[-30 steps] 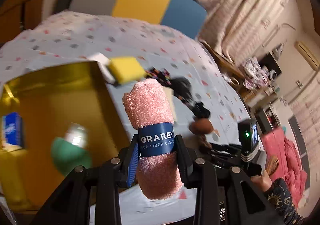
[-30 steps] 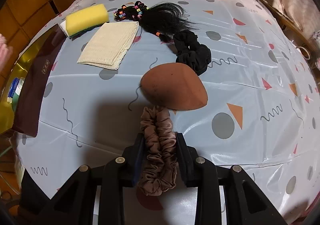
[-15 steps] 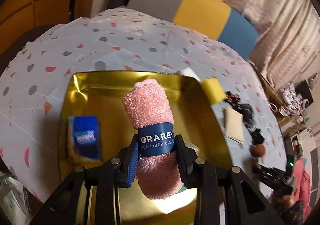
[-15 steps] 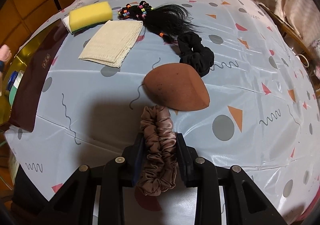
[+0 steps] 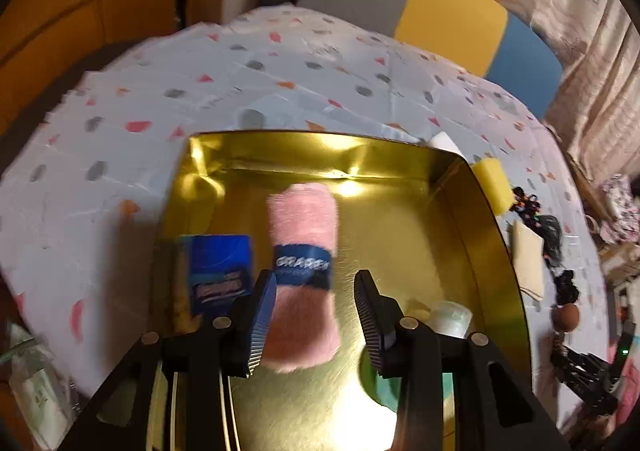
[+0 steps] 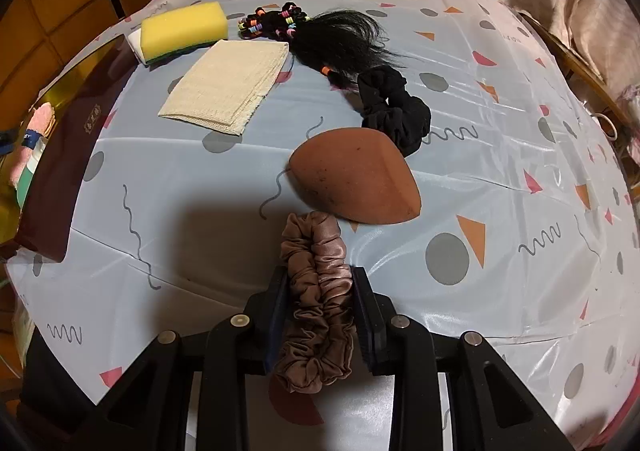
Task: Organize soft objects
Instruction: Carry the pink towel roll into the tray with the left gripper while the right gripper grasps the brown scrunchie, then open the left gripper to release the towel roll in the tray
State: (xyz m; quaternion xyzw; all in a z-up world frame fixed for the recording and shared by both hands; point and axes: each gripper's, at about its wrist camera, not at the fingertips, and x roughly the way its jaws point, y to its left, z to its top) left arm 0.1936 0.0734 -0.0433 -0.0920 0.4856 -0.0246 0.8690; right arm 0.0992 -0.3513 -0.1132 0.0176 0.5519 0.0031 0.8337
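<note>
In the left wrist view, my left gripper (image 5: 316, 291) is open above the gold box (image 5: 492, 235). The rolled pink towel with a blue band (image 5: 302, 271) is blurred between the spread fingers, loose from them, over the box floor. A blue packet (image 5: 218, 273) and a green-and-white container (image 5: 448, 325) lie in the box. In the right wrist view, my right gripper (image 6: 320, 311) is shut on a brown satin scrunchie (image 6: 316, 291) just above the table. The box's edge (image 6: 60, 87) and the pink towel (image 6: 40, 117) show at far left.
On the patterned tablecloth (image 6: 500, 155) lie a brown makeup sponge (image 6: 356, 179), a black scrunchie (image 6: 394, 111), a black hairpiece with coloured ties (image 6: 332, 37), a folded cream cloth (image 6: 228, 85) and a yellow sponge (image 6: 184, 29). A dark brown box lid (image 6: 68, 171) lies at the left.
My left gripper has opened and let go of the pink towel, which drops into the gold box. The right gripper stays shut on the brown scrunchie, almost still.
</note>
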